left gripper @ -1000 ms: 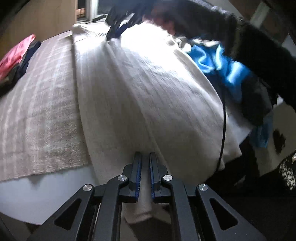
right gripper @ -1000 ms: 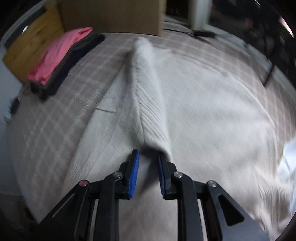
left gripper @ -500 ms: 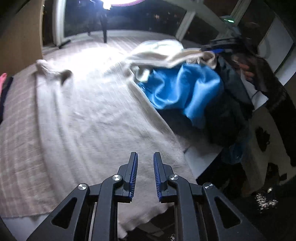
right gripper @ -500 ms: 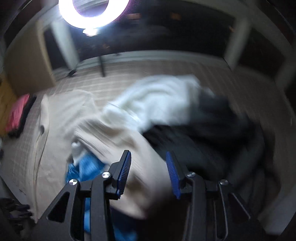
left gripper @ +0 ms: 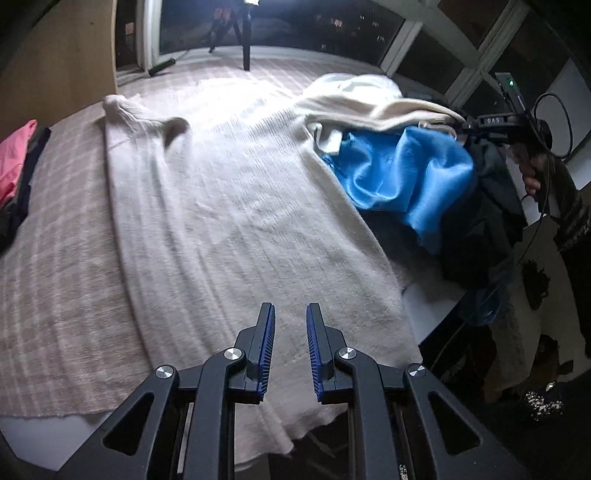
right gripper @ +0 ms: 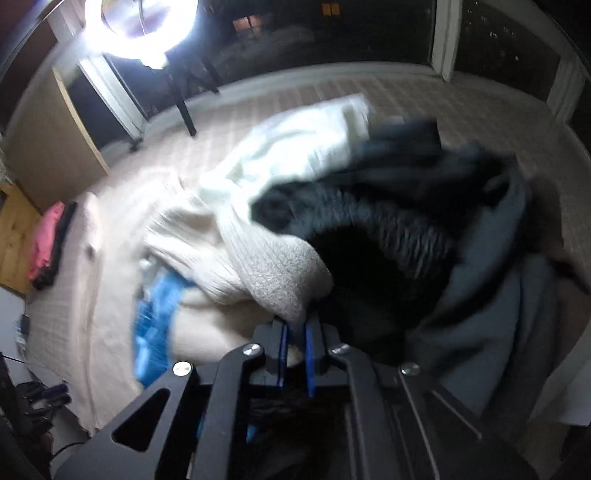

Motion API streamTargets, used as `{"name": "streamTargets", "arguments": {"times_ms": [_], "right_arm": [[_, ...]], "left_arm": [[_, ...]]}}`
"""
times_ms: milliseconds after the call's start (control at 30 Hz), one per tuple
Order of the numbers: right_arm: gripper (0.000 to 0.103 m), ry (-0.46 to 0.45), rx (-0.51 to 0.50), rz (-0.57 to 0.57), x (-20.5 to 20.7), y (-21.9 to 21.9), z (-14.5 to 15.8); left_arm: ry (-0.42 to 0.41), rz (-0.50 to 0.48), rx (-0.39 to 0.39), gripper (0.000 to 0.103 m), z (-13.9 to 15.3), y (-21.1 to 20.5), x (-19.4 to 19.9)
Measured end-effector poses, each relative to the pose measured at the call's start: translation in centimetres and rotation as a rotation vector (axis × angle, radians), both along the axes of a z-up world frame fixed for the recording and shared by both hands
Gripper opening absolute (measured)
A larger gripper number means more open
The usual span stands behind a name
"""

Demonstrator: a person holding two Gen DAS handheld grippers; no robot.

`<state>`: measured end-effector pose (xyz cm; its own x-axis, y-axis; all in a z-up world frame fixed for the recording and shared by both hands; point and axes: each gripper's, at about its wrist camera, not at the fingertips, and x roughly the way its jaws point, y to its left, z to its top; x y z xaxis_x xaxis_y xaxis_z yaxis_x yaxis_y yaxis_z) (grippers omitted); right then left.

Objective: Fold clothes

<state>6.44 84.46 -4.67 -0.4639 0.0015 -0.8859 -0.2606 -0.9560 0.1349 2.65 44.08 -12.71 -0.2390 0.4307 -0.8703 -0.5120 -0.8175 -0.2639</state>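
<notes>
A cream knit sweater (left gripper: 229, 221) lies spread flat on the checked bed cover (left gripper: 55, 258). Its right sleeve (right gripper: 280, 280) runs up over the clothes pile. My left gripper (left gripper: 290, 325) hovers above the sweater's near hem, open by a narrow gap with nothing between the pads. My right gripper (right gripper: 295, 332) is shut on the cuff end of that cream sleeve. In the left wrist view the right gripper (left gripper: 467, 129) shows at the far right, held by a person's hand (left gripper: 532, 173) above the pile.
Right of the sweater is a heap with a blue garment (left gripper: 402, 173), dark clothes (right gripper: 388, 240) and a white garment (right gripper: 295, 155). Folded pink and dark clothes (left gripper: 13, 158) lie at the left edge. A ring light (right gripper: 140, 26) on a tripod (left gripper: 243, 33) stands beyond the bed.
The left gripper let go of the sweater's hem, opened slightly and rose. The right gripper left the sweater's far fold, swung right over the pile, opened wide, then closed on the cream sleeve.
</notes>
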Motion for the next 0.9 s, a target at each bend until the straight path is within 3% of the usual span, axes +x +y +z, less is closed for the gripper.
{"name": "streamTargets", "arguments": {"times_ms": [133,200,300,367,433,500,567,700,833,900], "right_arm": [[0.008,0.071,0.105,0.131,-0.5,-5.4,6.6],[0.008,0.081,0.145,0.262,-0.8,-10.6,9.0],[0.008,0.002,0.057,0.511,-1.3,-19.7,8.2],[0.016,-0.093,-0.058,0.658,-1.3,-24.6,6.1],[0.016,-0.190,-0.120,0.743,-1.0,-27.7,4.3],[0.019,-0.182,-0.080,0.744,-1.8,-27.8,4.0],[0.031,-0.155,-0.055,0.658,-4.4,-25.2,3.8],[0.031,-0.159,0.054,0.471,-10.5,-20.3,1.8],[0.031,-0.225,0.072,0.392,-18.1,-17.6,-2.8],[0.031,-0.263,0.044,0.363,-21.4,-17.2,-5.2]], "left_arm": [[0.020,0.030,0.033,0.016,0.4,-2.0,1.2],[0.025,0.043,0.051,0.016,0.4,-2.8,1.8],[0.030,0.058,0.070,0.016,0.3,-3.8,2.5],[0.030,0.062,0.073,0.016,0.0,-4.1,2.8],[0.029,0.064,0.071,0.016,-0.4,-3.8,3.1],[0.031,0.065,0.066,0.016,-0.9,-3.4,3.3],[0.038,0.059,0.057,0.020,-1.4,-2.5,3.2],[0.033,0.022,0.024,0.021,-2.9,0.4,3.2],[0.070,-0.044,-0.123,0.032,-4.7,3.9,3.5],[0.074,-0.015,-0.166,0.033,-5.2,4.1,2.6]]}}
